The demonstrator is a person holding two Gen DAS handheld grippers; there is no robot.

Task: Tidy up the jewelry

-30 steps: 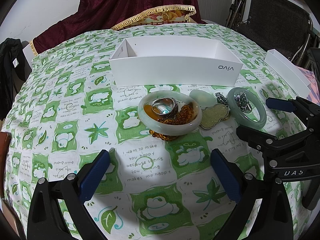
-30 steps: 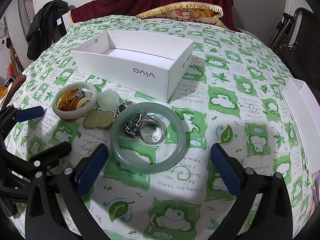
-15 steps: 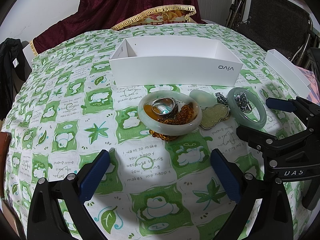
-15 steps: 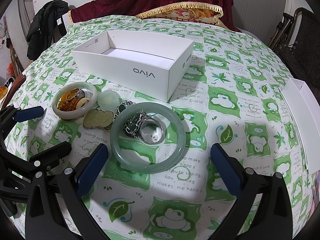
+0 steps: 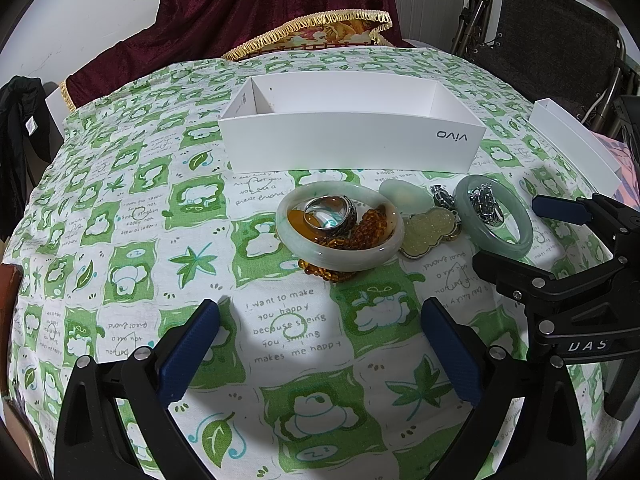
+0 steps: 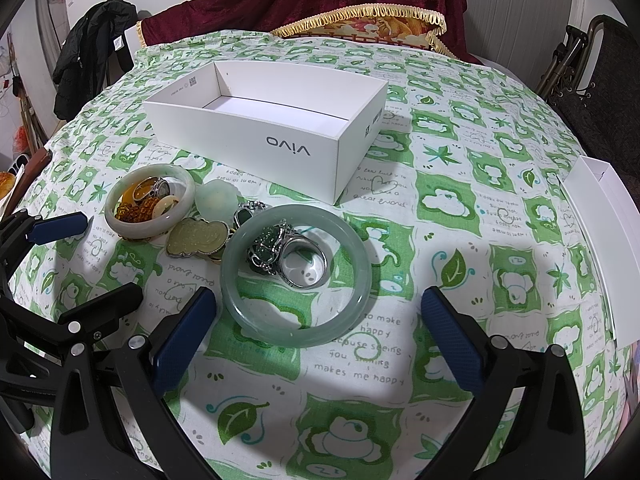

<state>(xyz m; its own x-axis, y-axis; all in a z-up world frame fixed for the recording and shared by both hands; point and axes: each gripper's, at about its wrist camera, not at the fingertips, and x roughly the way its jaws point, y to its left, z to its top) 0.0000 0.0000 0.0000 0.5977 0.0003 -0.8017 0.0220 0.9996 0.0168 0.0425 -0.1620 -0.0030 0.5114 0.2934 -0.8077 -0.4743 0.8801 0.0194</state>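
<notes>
A pale jade bangle (image 5: 384,254) lies on the green-patterned cloth with a silver ring (image 5: 330,214) and amber beads (image 5: 360,232) inside it. A green jade bangle (image 6: 296,330) lies to its right, around a silver ring (image 6: 306,268) and a green stone pendant (image 6: 264,250). A cloud-shaped jade pendant (image 5: 428,230) and a pale jade stone (image 5: 404,196) lie between the bangles. An open white vivo box (image 5: 352,144) stands behind, empty. My left gripper (image 5: 320,344) is open, short of the pale bangle. My right gripper (image 6: 320,340) is open, its left finger beside the green bangle.
A white box lid (image 6: 604,248) lies at the table's right edge. A dark folding chair (image 5: 560,44) stands at the back right. A maroon cloth with gold fringe (image 5: 280,4) hangs behind the table. A black jacket (image 6: 88,48) hangs at the far left.
</notes>
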